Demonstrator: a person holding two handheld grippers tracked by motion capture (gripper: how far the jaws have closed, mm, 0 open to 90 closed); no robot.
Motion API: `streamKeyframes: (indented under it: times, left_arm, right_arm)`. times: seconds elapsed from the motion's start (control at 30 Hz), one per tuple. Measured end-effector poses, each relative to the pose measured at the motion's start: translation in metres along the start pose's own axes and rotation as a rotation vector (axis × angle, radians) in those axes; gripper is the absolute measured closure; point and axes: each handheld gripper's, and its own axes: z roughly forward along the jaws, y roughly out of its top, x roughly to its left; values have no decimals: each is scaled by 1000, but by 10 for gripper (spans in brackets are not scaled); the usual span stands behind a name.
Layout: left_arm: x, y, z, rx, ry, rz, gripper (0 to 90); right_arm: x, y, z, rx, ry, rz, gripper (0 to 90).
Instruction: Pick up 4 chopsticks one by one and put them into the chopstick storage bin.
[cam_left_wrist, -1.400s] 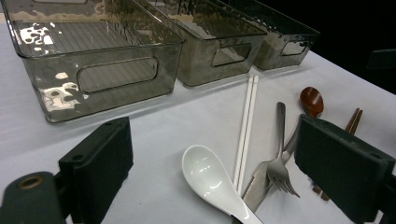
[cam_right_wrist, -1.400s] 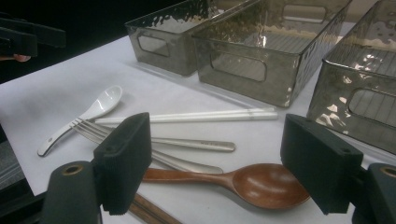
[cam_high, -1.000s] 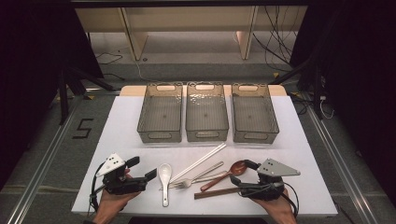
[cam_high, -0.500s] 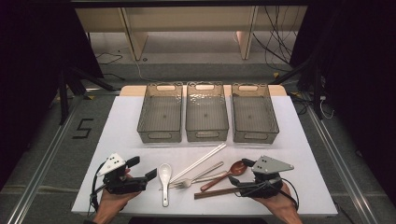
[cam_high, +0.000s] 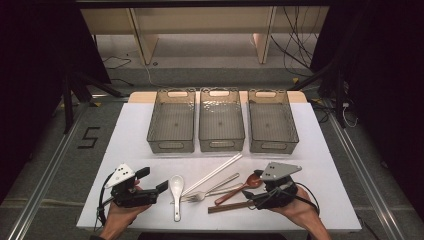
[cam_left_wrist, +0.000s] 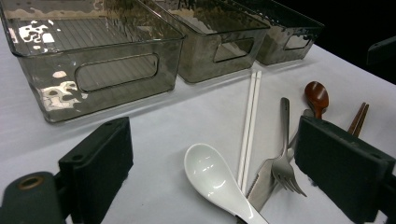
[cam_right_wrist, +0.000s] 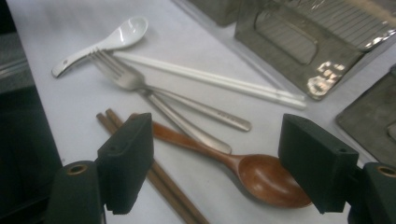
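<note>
— From above, what have you got?
— Your left claw (cam_high: 156, 181) and right claw (cam_high: 254, 196) sit released at the near edge of the white surface (cam_high: 325, 165), three smoky clear plastic bins (cam_high: 221, 121) beyond.

— And your left gripper view?
— Spread jaws frame a white ceramic spoon (cam_left_wrist: 212, 175), white chopsticks (cam_left_wrist: 249, 122) and steel fork (cam_left_wrist: 283, 158).

— Right gripper view?
— Parted jaws flank a brown wooden spoon (cam_right_wrist: 261, 176); dark wooden chopsticks (cam_right_wrist: 161, 183) pass under the left jaw.

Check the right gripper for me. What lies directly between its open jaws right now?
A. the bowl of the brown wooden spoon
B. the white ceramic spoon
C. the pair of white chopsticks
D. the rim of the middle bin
A: in the right gripper view, the right gripper has its jaws apart, and the bowl of the brown wooden spoon lies on the table between them.
</note>
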Motion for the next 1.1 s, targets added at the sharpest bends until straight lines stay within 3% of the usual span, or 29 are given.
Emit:
streamKeyframes:
  times: [0.1,0.17,0.2,0.27,0.4,0.5,0.77,1.1]
  left_arm:
    - [0,0,0,1,0,1,111]
    - [0,0,0,1,0,3,111]
    - [1,0,0,2,-1,4,111]
    - [1,0,0,3,0,3,111]
    - [1,1,0,4,0,4,111]
    - [1,0,0,6,0,5,110]
    - [1,1,0,5,-1,5,110]
    - [2,1,0,6,-1,6,110]
  right_arm:
    - [0,2,2,21,4,-17,290]
    - [0,4,5,51,15,-29,291]
    - [2,5,8,93,27,-55,300]
    - [3,6,10,109,31,-70,305]
    - [11,9,18,195,81,-127,348]
    - [13,9,23,227,103,-153,358]
    - [25,2,36,342,150,-214,473]
    - [26,-8,44,407,144,-255,626]
